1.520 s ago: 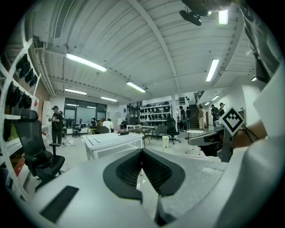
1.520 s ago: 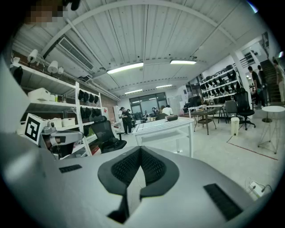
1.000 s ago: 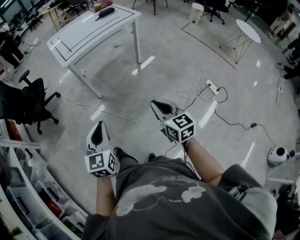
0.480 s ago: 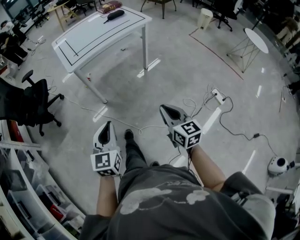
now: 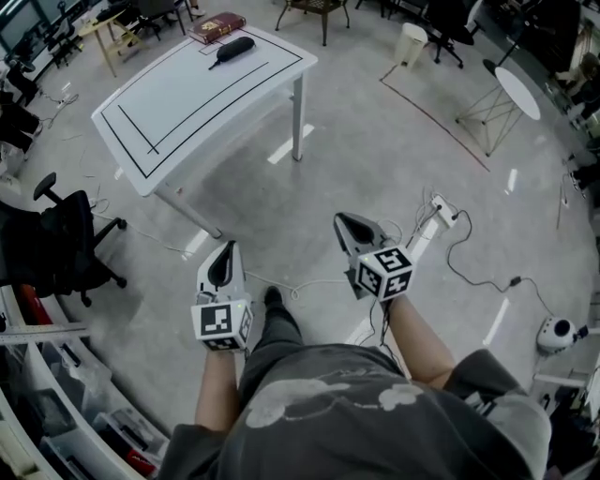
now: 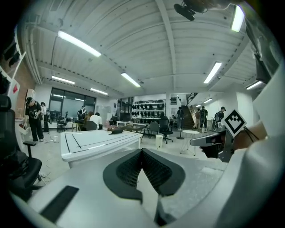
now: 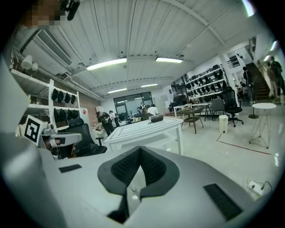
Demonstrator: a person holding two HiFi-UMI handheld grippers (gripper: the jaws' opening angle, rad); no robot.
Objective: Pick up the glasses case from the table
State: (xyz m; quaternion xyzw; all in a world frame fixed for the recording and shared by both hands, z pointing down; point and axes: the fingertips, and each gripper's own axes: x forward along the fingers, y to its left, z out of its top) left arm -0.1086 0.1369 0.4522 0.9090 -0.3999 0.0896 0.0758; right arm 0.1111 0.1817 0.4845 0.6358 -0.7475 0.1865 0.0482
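Glasses case lies at the far end of the table, well apart from both grippers, straight ahead of the left gripper and up-left of the right gripper, each with jaws pressed together, empty.

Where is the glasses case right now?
In the head view, the black glasses case lies at the far end of the white table, upper left, just beside a reddish-brown box.

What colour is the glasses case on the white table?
The glasses case is black; the head view shows it best.
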